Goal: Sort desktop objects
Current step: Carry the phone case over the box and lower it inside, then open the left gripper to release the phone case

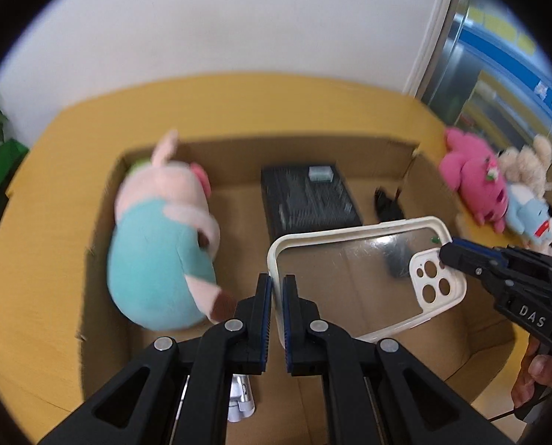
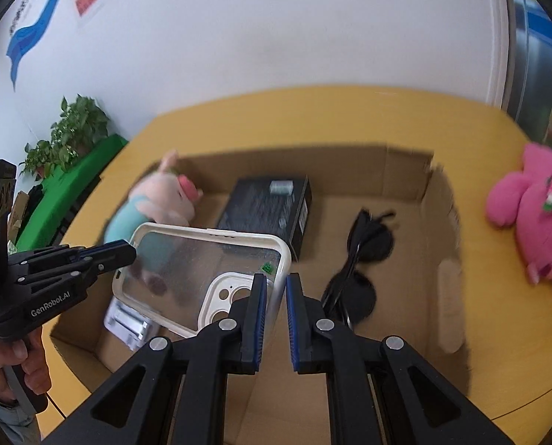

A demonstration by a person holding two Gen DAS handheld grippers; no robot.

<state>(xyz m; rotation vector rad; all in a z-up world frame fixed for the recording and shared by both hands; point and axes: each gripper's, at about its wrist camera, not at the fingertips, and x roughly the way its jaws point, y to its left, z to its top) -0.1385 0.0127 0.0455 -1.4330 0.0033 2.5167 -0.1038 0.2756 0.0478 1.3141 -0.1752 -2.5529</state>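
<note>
A clear phone case with a cream rim [image 1: 364, 270] hangs above the open cardboard box [image 1: 101, 244]. My left gripper [image 1: 278, 289] is shut on its end away from the camera cut-out. My right gripper [image 2: 276, 291] is shut on the camera end [image 2: 238, 259]. In the box lie a pig plush in a teal shirt [image 1: 161, 237], a black box [image 1: 305, 196], black sunglasses [image 2: 361, 263] and a small white device [image 2: 127, 320]. The right gripper also shows in the left wrist view [image 1: 446, 254], the left one in the right wrist view [image 2: 129, 254].
The box stands on a yellow round table [image 1: 238, 107]. A pink plush [image 2: 535, 218] and a light blue and beige plush [image 1: 528, 200] lie on the table right of the box. Plants [image 2: 68, 133] stand by the wall at the left.
</note>
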